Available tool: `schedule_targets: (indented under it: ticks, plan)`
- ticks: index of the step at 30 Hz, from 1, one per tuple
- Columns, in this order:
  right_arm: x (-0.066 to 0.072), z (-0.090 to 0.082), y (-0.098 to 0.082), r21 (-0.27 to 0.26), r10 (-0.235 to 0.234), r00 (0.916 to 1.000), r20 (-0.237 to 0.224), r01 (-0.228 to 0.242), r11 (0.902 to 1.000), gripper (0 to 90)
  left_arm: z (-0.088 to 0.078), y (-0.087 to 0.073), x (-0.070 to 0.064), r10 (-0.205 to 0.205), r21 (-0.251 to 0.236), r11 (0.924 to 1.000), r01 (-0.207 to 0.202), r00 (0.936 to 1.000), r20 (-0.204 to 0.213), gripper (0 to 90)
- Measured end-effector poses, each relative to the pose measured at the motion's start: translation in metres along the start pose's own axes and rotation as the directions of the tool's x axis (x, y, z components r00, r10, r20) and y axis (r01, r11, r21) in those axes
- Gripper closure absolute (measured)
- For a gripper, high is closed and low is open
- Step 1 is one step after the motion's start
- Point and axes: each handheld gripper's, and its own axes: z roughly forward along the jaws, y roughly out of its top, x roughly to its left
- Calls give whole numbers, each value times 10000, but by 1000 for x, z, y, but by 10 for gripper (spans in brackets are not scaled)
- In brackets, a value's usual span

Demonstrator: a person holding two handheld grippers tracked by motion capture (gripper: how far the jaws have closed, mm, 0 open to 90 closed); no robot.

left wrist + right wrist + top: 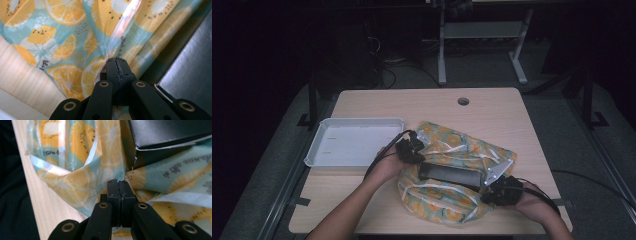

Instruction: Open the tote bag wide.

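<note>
So the setup was a citrus-print bag (447, 175) lying on a wooden table (422, 105), with a flat black box (451, 174) sitting in or on its mouth. I'll use the box as my reference for everything.

The left gripper (411, 149) sat at the box's far-left end, and its jaws were pressed together on a fold of the bag's fabric. In the left gripper view (117, 67) you could see the cloth bunching right where the tips met. The right gripper (502, 190) was at the box's near-right end, also clamped shut on the bag edge, and the right gripper view (119, 188) had the fabric pinched between the tips with the box's corner (140, 157) just beyond.

The part that mattered: the box's long axis ran from far-left down to near-right, pretty much straight from one gripper to the other. So each gripper held the bag at one short end of the box, and neither touched the box itself as far as I could tell. My guess is the next bit was either pulling the bag up around the box or spreading the opening along that same line, which only works if both pinches hold.

A white tray (354, 142) sat to the left of the box, just past the left gripper, with nothing in it.
</note>
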Motion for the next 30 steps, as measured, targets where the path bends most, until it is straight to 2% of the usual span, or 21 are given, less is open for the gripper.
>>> schedule_targets:
  ticks: [5,6,11,17,21,26,27,30]
  plan:
    - [5,4,5,-62,-354,9992,-158,353,9994,883,3,6,3,41,-71,10000,-42,9999,-94,899]
    - [6,5,6,-46,-376,9991,-180,376,9993,883,4,6,3,-63,-98,9999,62,10000,-77,899]
    - [8,5,6,-70,-411,9990,-171,410,9991,877,3,6,4,-48,-171,9998,48,10000,-20,899]
    - [8,-4,8,-439,-436,9990,-23,435,9981,766,-11,5,6,-166,-642,9978,173,9998,125,858]
    - [8,-14,6,-714,-307,9995,85,313,9970,708,-21,5,6,-263,-1010,9945,292,9992,290,829]
    - [6,-31,3,-1207,342,9988,351,-297,9922,639,-35,6,8,-478,-1575,9859,557,9974,539,753]
    - [6,-34,3,-1318,505,9980,367,-453,9902,631,-38,5,9,-342,-1554,9869,430,9977,587,730]
    - [3,-40,1,-1566,624,9971,437,-549,9861,599,-45,4,10,-442,-1839,9813,569,9964,724,684]
